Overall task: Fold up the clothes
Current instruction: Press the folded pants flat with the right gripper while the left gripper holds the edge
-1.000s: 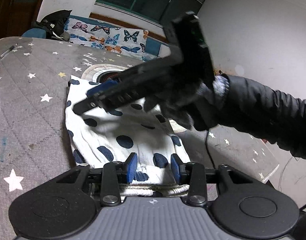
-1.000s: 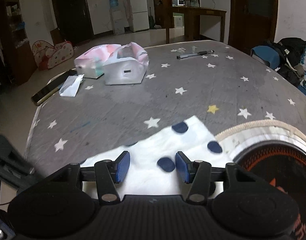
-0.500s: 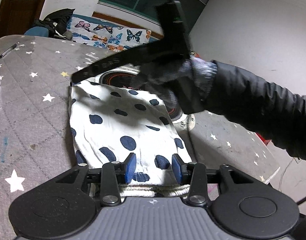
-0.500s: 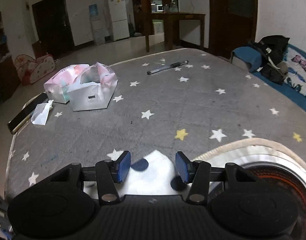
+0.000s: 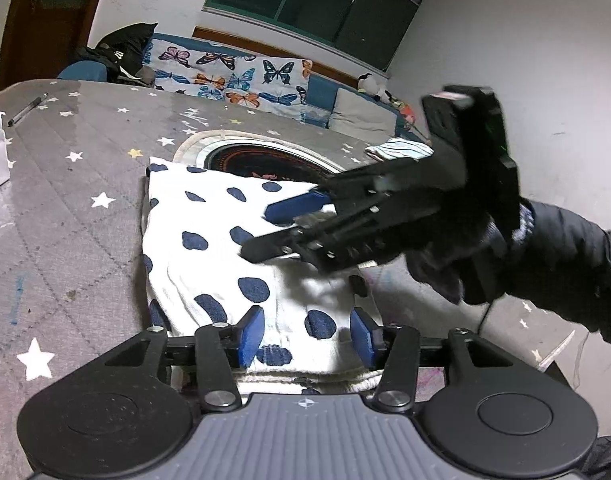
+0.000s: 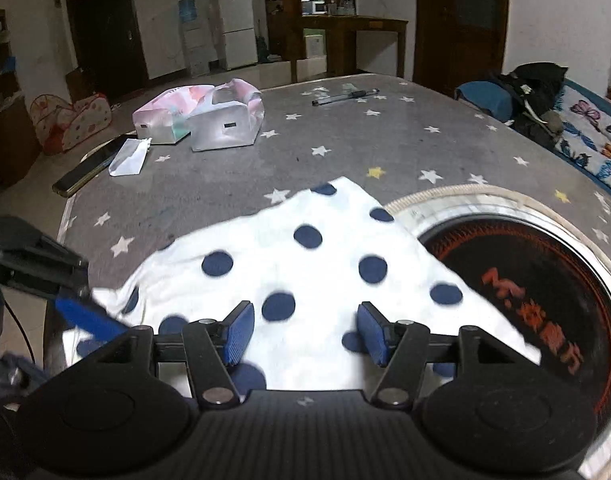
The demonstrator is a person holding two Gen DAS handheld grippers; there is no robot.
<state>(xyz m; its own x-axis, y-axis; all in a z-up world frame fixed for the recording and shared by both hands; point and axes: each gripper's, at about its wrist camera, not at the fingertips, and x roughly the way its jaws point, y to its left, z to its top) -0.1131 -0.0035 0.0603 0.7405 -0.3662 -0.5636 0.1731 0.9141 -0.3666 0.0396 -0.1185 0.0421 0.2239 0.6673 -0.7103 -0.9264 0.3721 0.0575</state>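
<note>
We see the folded dotted cloth (image 5: 225, 248) running lengthwise away from our left gripper (image 5: 307, 334); both it and the right gripper (image 6: 305, 334) are opening, gripping nothing.

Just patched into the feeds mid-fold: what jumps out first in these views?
The white garment with navy dots, folded into a rectangle on the grey star-print table cover, dominates both views. The right gripper hangs over it, jaws opening with nothing between them; the left gripper is also opening at its near edge. A round black-and-orange inset lies beside the cloth.
</note>
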